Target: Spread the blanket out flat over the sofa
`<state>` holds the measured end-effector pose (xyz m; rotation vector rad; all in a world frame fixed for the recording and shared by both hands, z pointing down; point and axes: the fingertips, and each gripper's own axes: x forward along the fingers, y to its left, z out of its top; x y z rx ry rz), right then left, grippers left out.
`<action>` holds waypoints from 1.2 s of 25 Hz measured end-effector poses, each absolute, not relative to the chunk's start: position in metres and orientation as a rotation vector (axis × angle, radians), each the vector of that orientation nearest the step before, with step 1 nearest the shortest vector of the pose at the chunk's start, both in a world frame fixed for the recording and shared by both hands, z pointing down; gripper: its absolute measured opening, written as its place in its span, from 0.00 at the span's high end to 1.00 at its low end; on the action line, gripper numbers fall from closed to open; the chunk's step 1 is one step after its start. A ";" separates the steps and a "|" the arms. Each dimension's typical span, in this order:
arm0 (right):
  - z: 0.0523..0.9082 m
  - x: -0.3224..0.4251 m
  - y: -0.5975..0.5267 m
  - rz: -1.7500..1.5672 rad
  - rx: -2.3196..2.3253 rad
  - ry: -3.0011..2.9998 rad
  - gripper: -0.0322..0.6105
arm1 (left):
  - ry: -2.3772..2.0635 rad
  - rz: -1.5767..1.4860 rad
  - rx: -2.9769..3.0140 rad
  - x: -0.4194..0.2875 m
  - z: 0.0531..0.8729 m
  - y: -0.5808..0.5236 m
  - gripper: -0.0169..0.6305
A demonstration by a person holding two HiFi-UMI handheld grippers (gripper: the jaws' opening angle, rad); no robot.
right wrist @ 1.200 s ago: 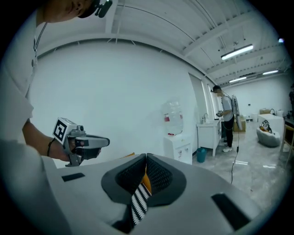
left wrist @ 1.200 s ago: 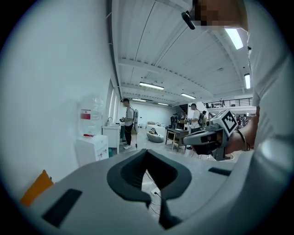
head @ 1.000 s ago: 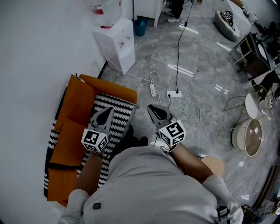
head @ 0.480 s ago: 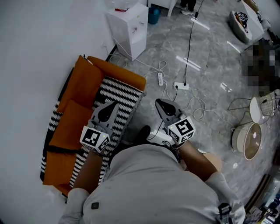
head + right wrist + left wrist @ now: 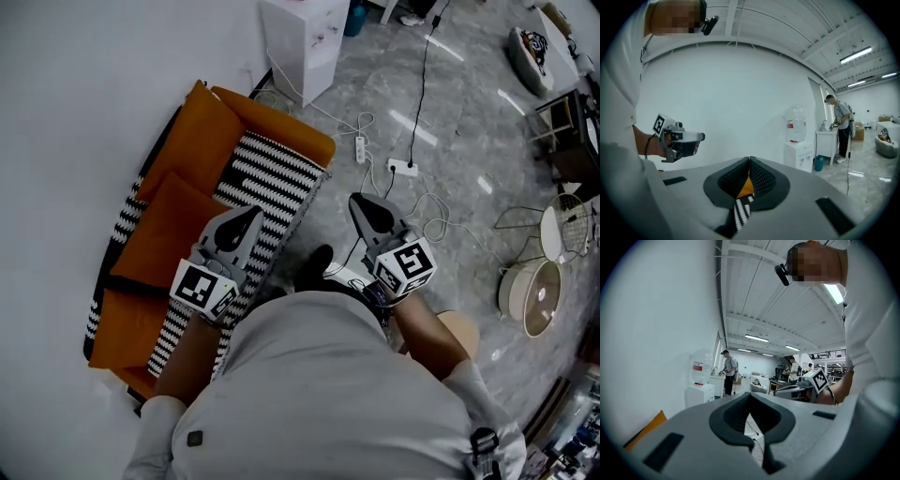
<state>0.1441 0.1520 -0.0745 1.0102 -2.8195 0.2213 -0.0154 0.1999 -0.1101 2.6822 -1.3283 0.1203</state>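
The orange sofa [image 5: 173, 230] stands against the white wall at the left of the head view. A black-and-white striped blanket [image 5: 267, 183] lies along its seat and front edge, and stripes also show behind the backrest. My left gripper [image 5: 255, 213] hovers over the blanket's front part, shut with nothing in it. My right gripper [image 5: 359, 200] is held over the grey floor beside the sofa, also shut and empty. In the left gripper view its gripper [image 5: 750, 395] has jaws that meet. In the right gripper view the gripper [image 5: 749, 160] is shut, with sofa and blanket behind it.
A white water dispenser [image 5: 305, 33] stands past the sofa's far end. A power strip [image 5: 405, 169] and loose cables lie on the floor ahead of my right gripper. Round stools and wire frames [image 5: 530, 295] stand at the right. People stand far off [image 5: 841, 124].
The head view has shifted, so the sofa and dispenser sit further right and up. Both grippers stay shut and empty; the right one has drifted slightly right.
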 end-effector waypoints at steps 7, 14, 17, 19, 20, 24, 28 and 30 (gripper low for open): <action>-0.090 0.107 0.209 0.166 1.014 -2.838 0.91 | -1.316 0.109 2.699 -0.045 -0.116 0.260 0.96; -0.108 0.083 0.274 0.090 1.041 -2.847 0.91 | -1.304 0.085 2.748 -0.065 -0.124 0.322 0.96; -0.115 0.081 0.301 0.064 1.050 -2.845 0.91 | -1.299 0.071 2.758 -0.069 -0.128 0.345 0.96; -0.120 0.080 0.315 0.054 1.062 -2.846 0.91 | -1.298 0.062 2.764 -0.072 -0.131 0.357 0.96; -0.122 0.080 0.322 0.051 1.064 -2.846 0.91 | -1.298 0.057 2.767 -0.073 -0.133 0.363 0.96; -0.125 0.079 0.343 0.037 1.057 -2.845 0.91 | -1.303 0.038 2.774 -0.077 -0.138 0.380 0.96; -0.129 0.075 0.362 -0.005 1.055 -2.838 0.91 | -1.301 0.010 2.775 -0.078 -0.139 0.393 0.96; -0.130 0.074 0.369 -0.010 1.060 -2.833 0.91 | -1.289 0.005 2.781 -0.076 -0.140 0.399 0.96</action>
